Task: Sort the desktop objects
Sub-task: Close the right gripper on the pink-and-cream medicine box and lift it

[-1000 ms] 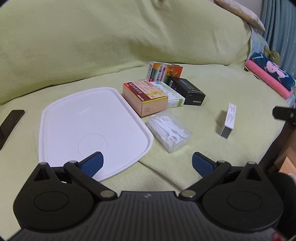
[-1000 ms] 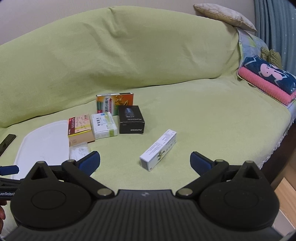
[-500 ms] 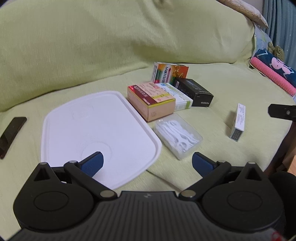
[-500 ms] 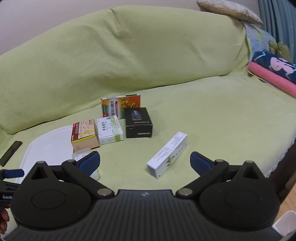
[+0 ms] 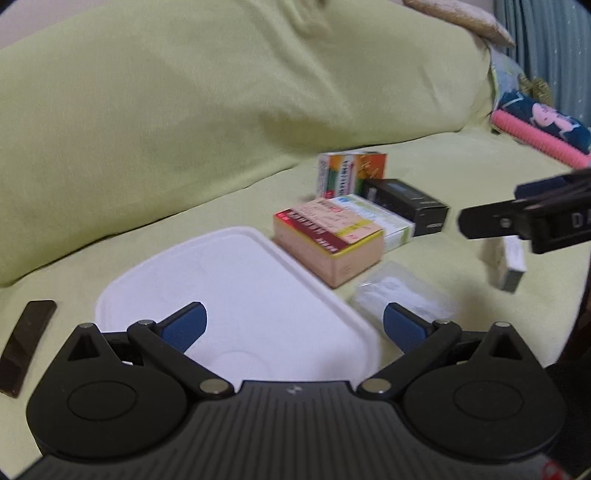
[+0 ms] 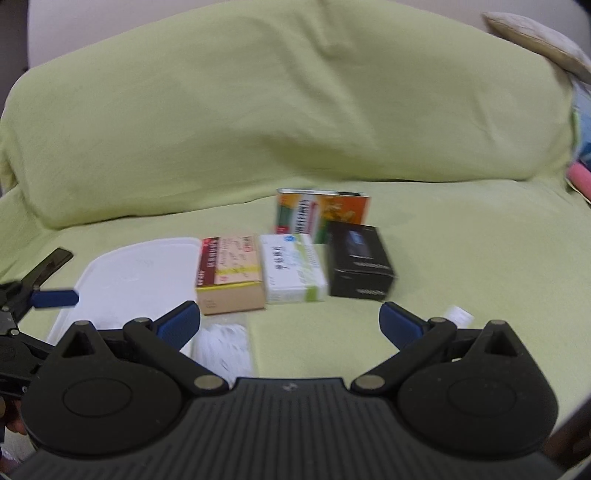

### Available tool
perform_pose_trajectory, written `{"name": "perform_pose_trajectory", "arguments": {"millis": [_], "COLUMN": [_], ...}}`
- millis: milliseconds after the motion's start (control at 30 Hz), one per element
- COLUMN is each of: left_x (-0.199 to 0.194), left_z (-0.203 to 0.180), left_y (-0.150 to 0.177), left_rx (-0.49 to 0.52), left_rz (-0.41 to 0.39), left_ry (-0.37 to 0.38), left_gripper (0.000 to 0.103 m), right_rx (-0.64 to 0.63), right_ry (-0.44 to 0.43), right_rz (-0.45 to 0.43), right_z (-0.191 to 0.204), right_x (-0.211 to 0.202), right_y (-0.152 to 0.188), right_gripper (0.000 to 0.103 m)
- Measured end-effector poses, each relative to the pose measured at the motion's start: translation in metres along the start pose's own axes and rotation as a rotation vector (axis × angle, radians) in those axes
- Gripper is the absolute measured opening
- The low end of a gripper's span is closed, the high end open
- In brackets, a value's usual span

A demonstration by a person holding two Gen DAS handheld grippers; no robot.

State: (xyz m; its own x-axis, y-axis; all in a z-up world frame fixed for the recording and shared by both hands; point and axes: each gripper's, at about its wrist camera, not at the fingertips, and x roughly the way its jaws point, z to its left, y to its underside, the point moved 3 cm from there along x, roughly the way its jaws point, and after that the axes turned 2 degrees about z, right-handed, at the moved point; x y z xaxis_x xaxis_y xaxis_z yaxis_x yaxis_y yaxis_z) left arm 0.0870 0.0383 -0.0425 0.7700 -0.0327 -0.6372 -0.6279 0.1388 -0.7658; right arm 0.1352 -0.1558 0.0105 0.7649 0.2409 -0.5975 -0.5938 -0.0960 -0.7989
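Observation:
A white tray (image 5: 236,280) lies flat on the green sofa seat, just ahead of my open left gripper (image 5: 294,326). To its right stand a red-and-tan box (image 5: 328,240), a white-green box (image 5: 384,221), a black box (image 5: 406,206) and an orange box (image 5: 351,173). A clear packet of white picks (image 5: 402,295) lies near my left gripper's right finger. A slim white box (image 5: 511,262) lies further right, partly behind the right gripper's arm. My right gripper (image 6: 290,325) is open and empty above the packet (image 6: 225,347), facing the boxes (image 6: 231,273).
A dark flat strip (image 5: 27,339) lies left of the tray. The sofa back (image 5: 221,92) rises behind the boxes. A pink and navy bundle (image 5: 539,125) sits at the far right, with a beige cushion (image 5: 461,18) above. A curtain hangs beyond.
Both grippers have moved forward and lower toward the boxes, which now look larger. The right gripper swung left, so the slim white box has slid almost out of its view. Both stay open.

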Motion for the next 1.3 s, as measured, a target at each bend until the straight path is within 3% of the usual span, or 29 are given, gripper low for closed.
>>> {"name": "perform_pose_trajectory", "arguments": {"millis": [200,433,500,733,800,867,1067,1300], "left_x": [0.014,0.025,0.026,0.024,0.023,0.021,0.016,0.006], "left_z": [0.019,0.035,0.037,0.038,0.037,0.035,0.03,0.016], "left_y": [0.007,0.017,0.019,0.024,0.025,0.027,0.03,0.023], "left_rx": [-0.076,-0.164,-0.165,-0.172,-0.168,-0.163,-0.151,-0.133], "left_rz": [0.037,0.083,0.087,0.068,0.062,0.063,0.06,0.031], "left_ry": [0.008,0.032,0.039,0.067,0.062,0.06,0.061,0.082], "left_gripper": [0.103,0.103,0.103,0.103,0.103,0.103,0.103,0.103], "right_rx": [-0.105,-0.135,-0.144,-0.16,-0.172,-0.17,-0.095,-0.028], "right_ry": [-0.036,-0.06,-0.072,-0.086,-0.088,-0.084,-0.112,-0.155], "right_rz": [0.041,0.089,0.104,0.143,0.15,0.147,0.09,0.064], "right_z": [0.028,0.041,0.044,0.052,0.055,0.056,0.046,0.01], "right_x": [0.047,0.095,0.107,0.132,0.138,0.142,0.131,0.074], "right_y": [-0.013,-0.022,-0.021,-0.013,-0.011,-0.009,-0.017,-0.018], "right_gripper": [0.102,0.101,0.089,0.083,0.074,0.071,0.07,0.07]}}
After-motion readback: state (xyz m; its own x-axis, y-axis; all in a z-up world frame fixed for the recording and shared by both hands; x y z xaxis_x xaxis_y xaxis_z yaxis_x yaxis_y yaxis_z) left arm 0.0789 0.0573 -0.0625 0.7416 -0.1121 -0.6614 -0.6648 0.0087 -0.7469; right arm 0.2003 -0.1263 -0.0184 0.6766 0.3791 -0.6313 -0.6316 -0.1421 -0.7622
